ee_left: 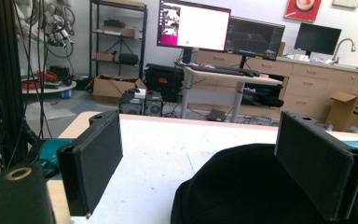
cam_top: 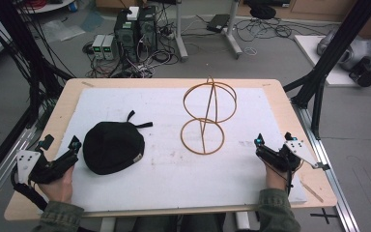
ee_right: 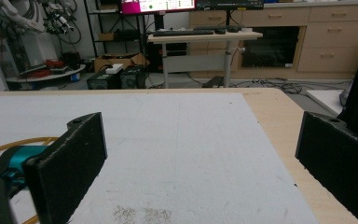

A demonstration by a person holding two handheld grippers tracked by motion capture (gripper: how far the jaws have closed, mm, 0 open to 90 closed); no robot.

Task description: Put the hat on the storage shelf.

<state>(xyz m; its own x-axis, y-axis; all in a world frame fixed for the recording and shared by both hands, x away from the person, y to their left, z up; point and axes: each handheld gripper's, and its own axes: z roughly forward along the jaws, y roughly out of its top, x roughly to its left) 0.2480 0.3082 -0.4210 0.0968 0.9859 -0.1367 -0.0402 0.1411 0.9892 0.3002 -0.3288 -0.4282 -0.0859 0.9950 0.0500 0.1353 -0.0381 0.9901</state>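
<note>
The high view shows a wooden table [cam_top: 280, 96] covered by a white sheet [cam_top: 164, 164]. A black cap [cam_top: 112, 146] lies on the left half of the sheet, its strap pointing toward the far side. To its right stands a wire stand [cam_top: 207, 118] made of two golden rings joined by thin rods, one ring flat on the sheet and the other raised above and behind it. The cap and the wire stand are apart from each other.

The left gripper [cam_top: 72, 145] rests at the near left corner of the table, held by a hand [cam_top: 60, 186], with its tip just beside the cap's left edge. In the left gripper view its jaws stand wide apart, and the cap [ee_left: 242, 186] lies ahead and low between them, closer to the jaw on the right; the pads do not press on it.

The right gripper [cam_top: 270, 145] sits near the right edge of the sheet, well apart from the wire stand. In the right gripper view its jaws are spread wide with only bare sheet [ee_right: 177, 149] between them, and a curve of the golden ring [ee_right: 9, 145] shows at the left edge.
</note>
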